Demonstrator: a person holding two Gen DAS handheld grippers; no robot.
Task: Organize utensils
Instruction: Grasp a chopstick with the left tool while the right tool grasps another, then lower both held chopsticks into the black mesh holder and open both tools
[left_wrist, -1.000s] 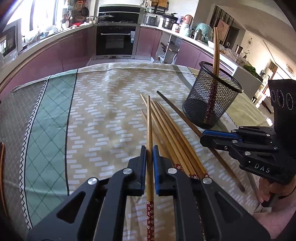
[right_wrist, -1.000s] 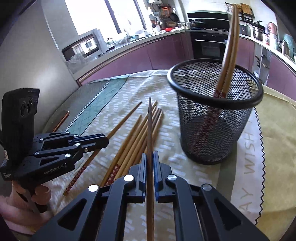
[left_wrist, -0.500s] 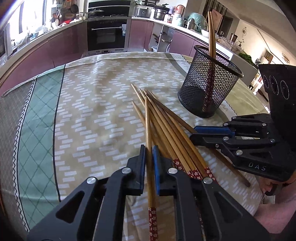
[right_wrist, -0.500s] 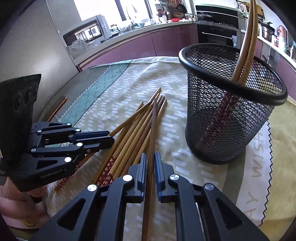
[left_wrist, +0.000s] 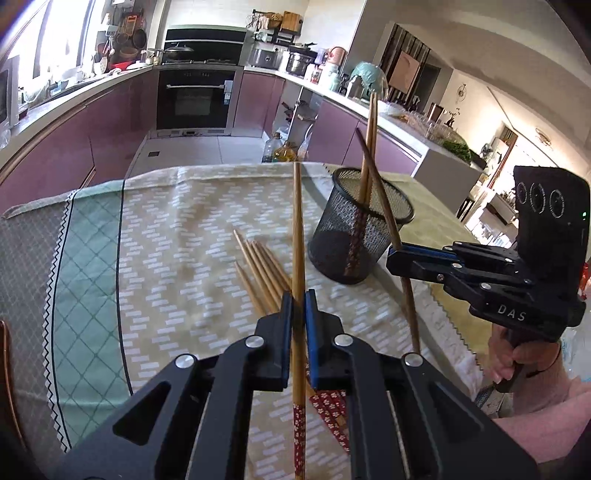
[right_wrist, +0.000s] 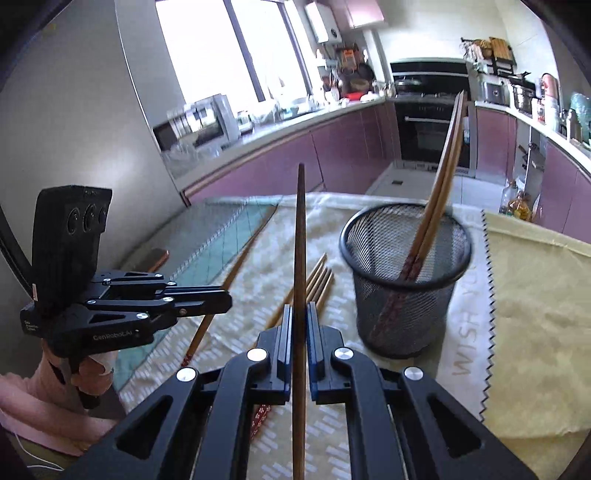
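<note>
My left gripper (left_wrist: 297, 306) is shut on a light wooden chopstick (left_wrist: 297, 229) with a red patterned end, held off the table and tilted up. My right gripper (right_wrist: 298, 321) is shut on a darker chopstick (right_wrist: 300, 236), also lifted; it shows in the left wrist view (left_wrist: 376, 184) beside the basket. The black mesh basket (left_wrist: 360, 236) stands on the cloth right of the pile and holds two chopsticks (right_wrist: 439, 188). Several loose chopsticks (left_wrist: 260, 269) lie on the cloth in front of the basket.
The table is covered by a patterned cloth (left_wrist: 177, 258) with a green band on the left and a yellow cloth (right_wrist: 535, 295) on the right. Kitchen counters and an oven (left_wrist: 195, 96) lie beyond the far edge.
Both grippers have risen and tipped up, each lifting its chopstick clear of the pile on the table. The basket and the rest of the pile have stayed put.
</note>
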